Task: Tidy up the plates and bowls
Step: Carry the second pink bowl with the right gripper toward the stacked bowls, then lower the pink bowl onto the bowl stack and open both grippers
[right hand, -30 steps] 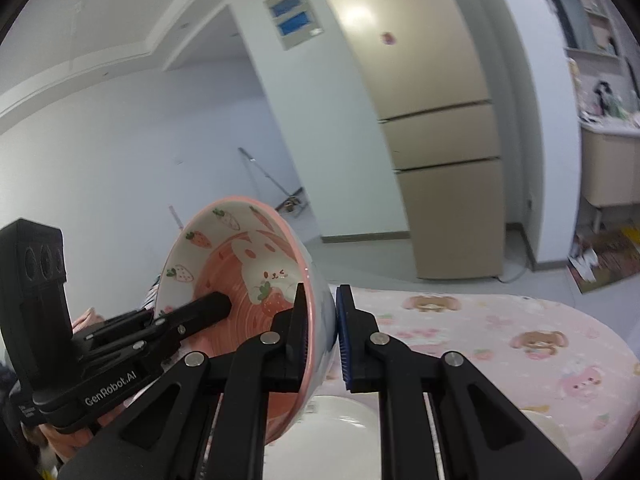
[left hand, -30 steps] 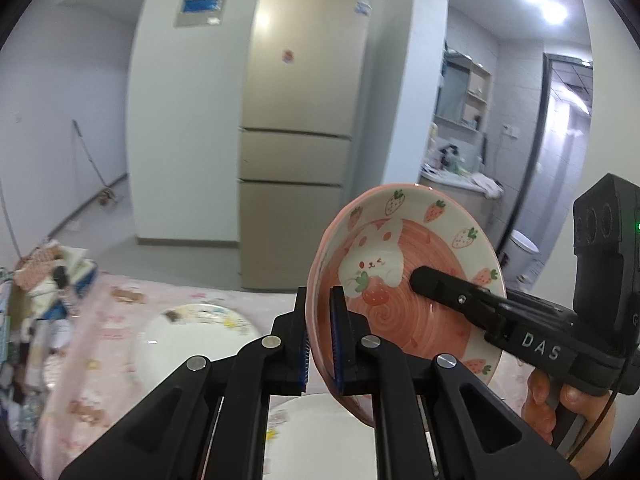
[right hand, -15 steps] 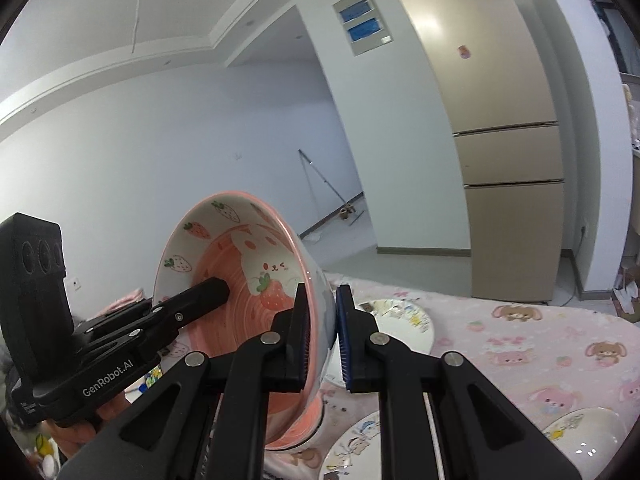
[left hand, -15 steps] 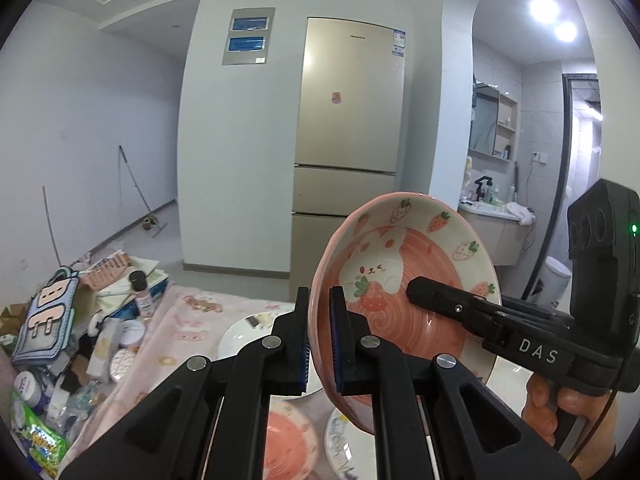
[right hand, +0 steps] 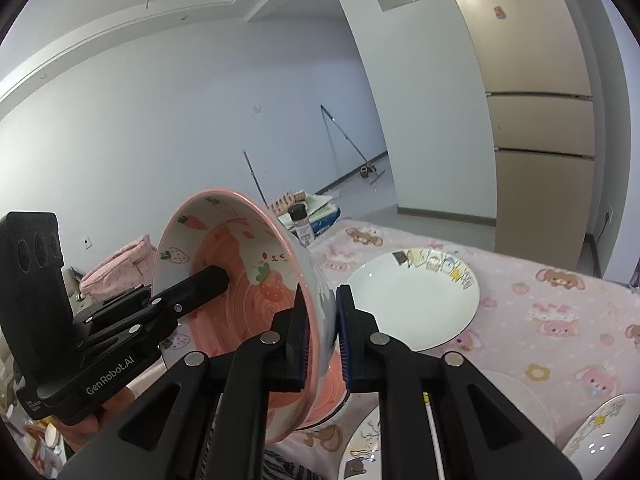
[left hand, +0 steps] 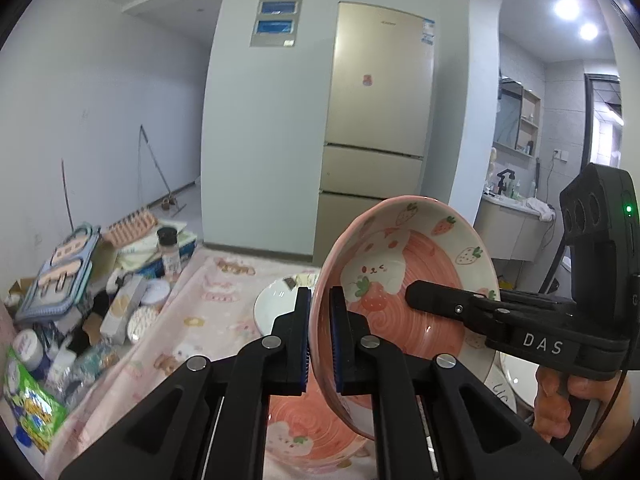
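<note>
A pink strawberry-and-bunny bowl (left hand: 404, 276) is held tilted on edge above the table, gripped on opposite rims by both grippers. My left gripper (left hand: 320, 340) is shut on its left rim. My right gripper (right hand: 322, 338) is shut on the other rim; the same bowl shows in the right wrist view (right hand: 232, 280). A second pink bowl (left hand: 308, 432) sits on the table below. A white plate (right hand: 416, 300) lies further back, also in the left wrist view (left hand: 276, 308).
The table has a pink cartoon cloth (right hand: 540, 312). More plates lie at the near right (right hand: 600, 428) and near centre (right hand: 364, 440). Clutter of packets, jars and a bottle (left hand: 168, 254) fills the table's left side. A fridge (left hand: 380, 140) stands behind.
Both grippers, still holding the bowl, have tipped downward and moved left; the table, the second pink bowl and the left clutter have come into view.
</note>
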A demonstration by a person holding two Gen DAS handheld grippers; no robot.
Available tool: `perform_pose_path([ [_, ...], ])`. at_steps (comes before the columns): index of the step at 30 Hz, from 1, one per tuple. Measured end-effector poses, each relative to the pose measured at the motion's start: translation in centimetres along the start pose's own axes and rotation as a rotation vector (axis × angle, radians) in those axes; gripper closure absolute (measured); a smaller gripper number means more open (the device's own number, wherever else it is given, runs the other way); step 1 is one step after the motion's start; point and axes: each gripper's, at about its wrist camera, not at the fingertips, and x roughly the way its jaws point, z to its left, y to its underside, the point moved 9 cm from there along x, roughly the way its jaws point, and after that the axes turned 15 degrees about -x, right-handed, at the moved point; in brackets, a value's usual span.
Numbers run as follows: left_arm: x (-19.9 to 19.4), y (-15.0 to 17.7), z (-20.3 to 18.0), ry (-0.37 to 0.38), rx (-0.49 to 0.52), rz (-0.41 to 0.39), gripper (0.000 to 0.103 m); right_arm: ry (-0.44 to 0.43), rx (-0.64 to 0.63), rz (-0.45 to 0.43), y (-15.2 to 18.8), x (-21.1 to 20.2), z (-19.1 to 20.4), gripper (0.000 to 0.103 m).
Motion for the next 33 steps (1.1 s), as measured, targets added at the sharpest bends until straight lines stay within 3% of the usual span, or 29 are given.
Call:
perform_pose_path([
  [9, 2.0, 3.7, 4.0, -0.072, -0.036, 0.079, 0.094, -0.078, 0.018, 0.109, 3.8, 4.7, 1.1, 0.091],
  [15, 2.8, 4.5, 4.9, -0.113, -0.031, 0.101, 0.094, -0.112, 0.032, 0.101, 5.1, 6.3, 1.5, 0.090],
  [27, 4.4, 5.7, 6.4, -0.157, -0.036, 0.154, 0.094, -0.025, -0.103, 0.163, 6.5, 8.0, 2.4, 0.089],
  [33, 4.9, 6.2, 6.7, -0.192, -0.019, 0.167, 0.094, 0.079, -0.229, 0.200, 7.0, 8.6, 2.7, 0.088],
])
